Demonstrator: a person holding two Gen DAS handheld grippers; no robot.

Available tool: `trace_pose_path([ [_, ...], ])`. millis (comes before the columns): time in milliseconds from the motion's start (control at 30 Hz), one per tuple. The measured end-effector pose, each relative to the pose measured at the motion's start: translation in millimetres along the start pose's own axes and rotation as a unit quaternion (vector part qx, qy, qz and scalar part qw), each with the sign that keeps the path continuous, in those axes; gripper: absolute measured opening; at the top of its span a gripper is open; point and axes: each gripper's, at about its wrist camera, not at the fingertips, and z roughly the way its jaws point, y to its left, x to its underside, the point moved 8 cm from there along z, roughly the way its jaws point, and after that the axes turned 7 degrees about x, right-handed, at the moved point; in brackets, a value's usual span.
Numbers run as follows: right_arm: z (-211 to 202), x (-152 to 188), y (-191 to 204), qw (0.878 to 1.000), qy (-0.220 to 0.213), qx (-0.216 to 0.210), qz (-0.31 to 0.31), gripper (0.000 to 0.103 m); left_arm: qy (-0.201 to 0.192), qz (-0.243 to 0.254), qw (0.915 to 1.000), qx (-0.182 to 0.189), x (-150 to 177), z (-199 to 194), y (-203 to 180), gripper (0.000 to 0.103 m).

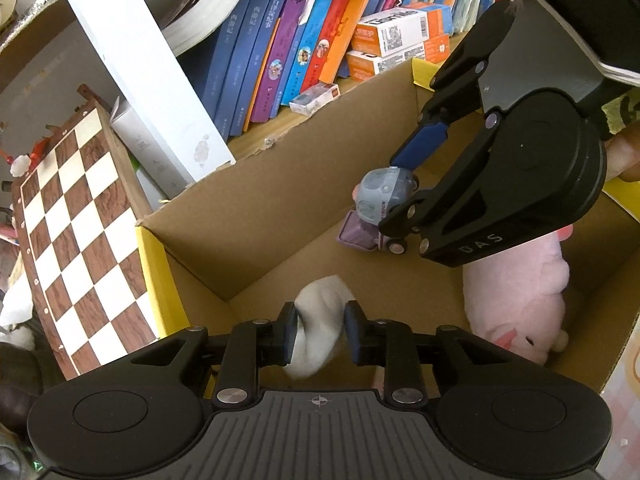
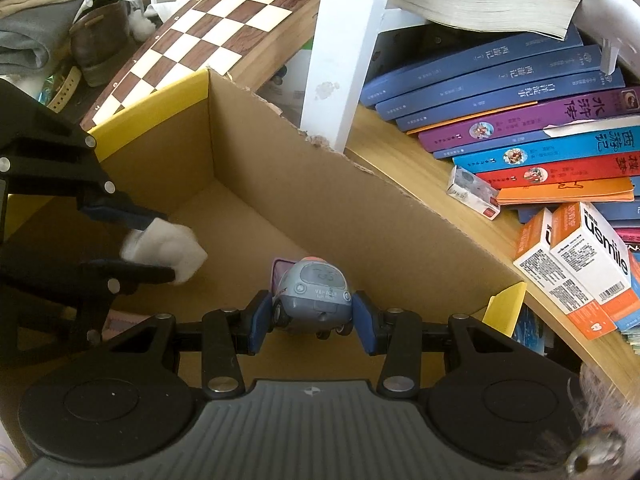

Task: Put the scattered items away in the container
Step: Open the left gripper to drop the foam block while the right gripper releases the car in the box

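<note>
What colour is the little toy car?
Grey-blue toy car with an orange top; the right wrist view shows it best.

Brown cardboard box (image 1: 280, 184) w/ yellow flaps, grey-blue toy car (image 2: 314, 294), white plush (image 1: 320, 320), pink plush (image 1: 520, 300), brown-cream chequered chessboard (image 1: 80, 232).

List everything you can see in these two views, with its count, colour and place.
cardboard box: one, brown with yellow flaps, below both grippers
toy car: one, grey-blue, inside the box, between the right gripper's pads
soft white item: one, white, over the box, between the left gripper's pads
plush toy: one, pink, lying in the box
chessboard: one, brown and cream, beside the box
books: a row, count unclear, blue, purple, red, orange, on the shelf behind the box
cartons: two, orange and white, stacked by the books
left gripper: black, blue pads
right gripper: black, blue pads
</note>
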Motion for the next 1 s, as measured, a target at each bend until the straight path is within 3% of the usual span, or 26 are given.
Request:
trace_pose_path([
  [900, -61.5, 8.8, 11.8, 1.0, -0.025, 0.011, 0.008, 0.042, -0.047, 0.008, 0.9987, -0.018, -11.2, -55.7, -19.3, 0.034],
  [1000, -72.3, 11.4, 12.2, 0.999, -0.029, 0.013, 0.013, 0.042, -0.053, 0.011, 0.9983, -0.022, -11.3, -65.0, -23.9, 0.044],
])
